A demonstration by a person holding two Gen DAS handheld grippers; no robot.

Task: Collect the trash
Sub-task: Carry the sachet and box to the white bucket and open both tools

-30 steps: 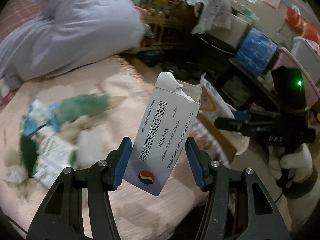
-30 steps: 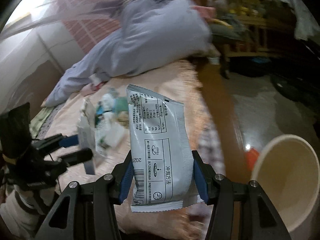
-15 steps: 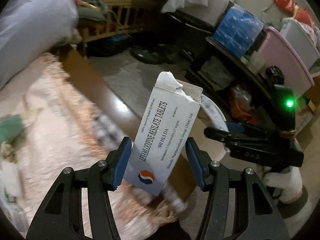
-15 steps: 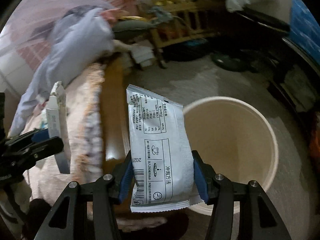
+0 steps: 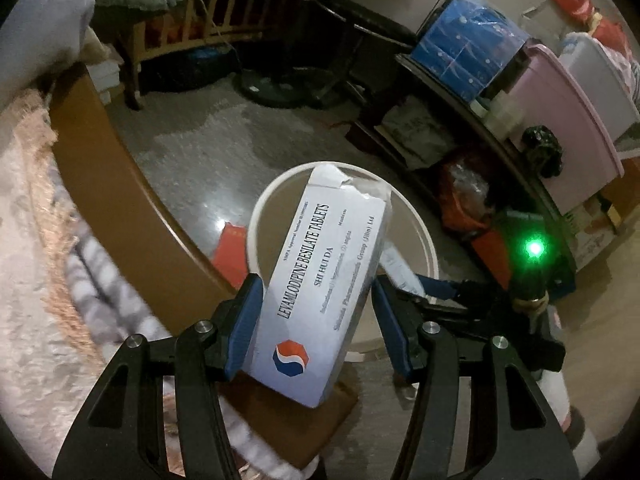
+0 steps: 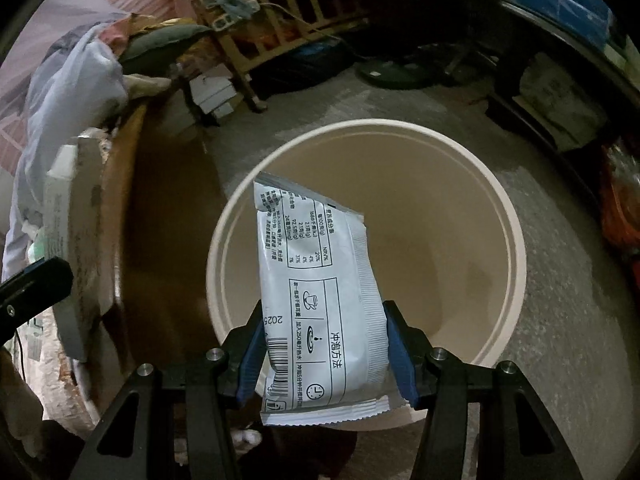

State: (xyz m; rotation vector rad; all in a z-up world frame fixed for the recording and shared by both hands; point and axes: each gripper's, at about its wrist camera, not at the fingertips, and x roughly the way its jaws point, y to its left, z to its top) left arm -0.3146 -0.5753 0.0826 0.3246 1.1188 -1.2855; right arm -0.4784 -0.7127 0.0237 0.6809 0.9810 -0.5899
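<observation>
**Two pieces of trash held over the bin, neither let go**

Far left: edge of the bed (image 5: 36,264), fringed blanket, wooden side rail. Left gripper (image 5: 316,320) has its jaws clamped on a torn white tablet box (image 5: 320,280), held tilted; the box's top end lies over the near rim of the bin (image 5: 420,236) on the floor. Right gripper (image 6: 324,352) has its jaws closed on a grey-white sachet (image 6: 320,292), which hangs right above the open mouth of the bin (image 6: 500,200). The bin's inside looks bare where visible.

Judgement: carry is finished, drop not yet done. Left to do: release both.
</observation>
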